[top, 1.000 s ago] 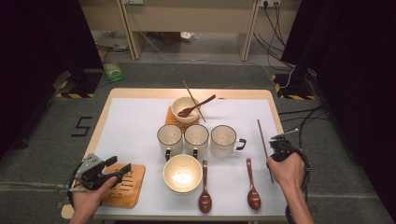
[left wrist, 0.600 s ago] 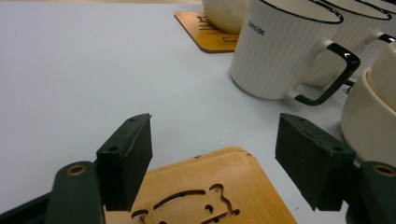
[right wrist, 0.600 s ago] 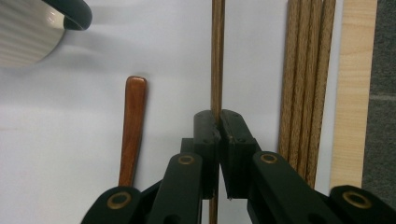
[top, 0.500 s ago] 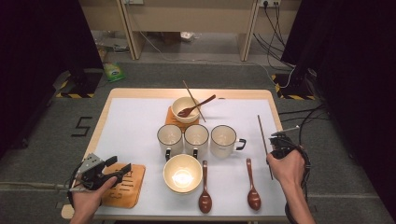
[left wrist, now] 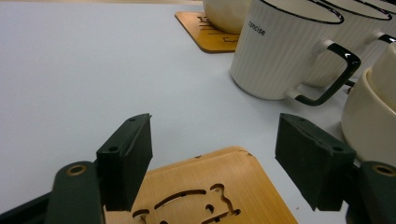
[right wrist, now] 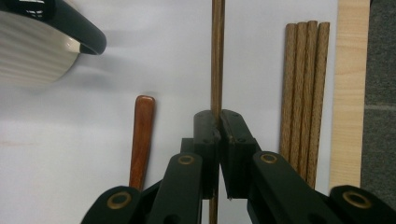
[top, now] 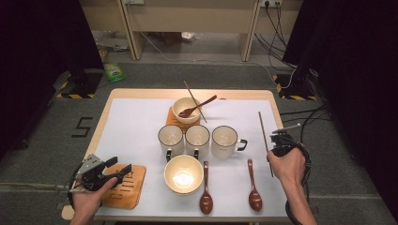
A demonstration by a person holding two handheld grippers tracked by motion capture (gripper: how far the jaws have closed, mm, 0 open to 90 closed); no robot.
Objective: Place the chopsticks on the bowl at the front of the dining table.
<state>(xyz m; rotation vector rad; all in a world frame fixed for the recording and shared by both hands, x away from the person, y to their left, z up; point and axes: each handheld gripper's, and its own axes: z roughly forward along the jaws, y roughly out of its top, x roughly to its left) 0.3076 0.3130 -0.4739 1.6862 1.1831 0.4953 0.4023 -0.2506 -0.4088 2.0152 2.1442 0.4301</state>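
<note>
White tabletop: three mugs, two bowls, three spoons.

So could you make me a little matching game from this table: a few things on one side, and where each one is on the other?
Things:
1. chopstick
2. bowl with a spoon in it
3. near coaster
4. bundle of chopsticks

Places:
A. under the open left gripper
B. lying by the table's right edge
C. clamped in the right gripper
D. on the far coaster, behind the three mugs

Pairs: 1-C, 2-D, 3-A, 4-B
</note>
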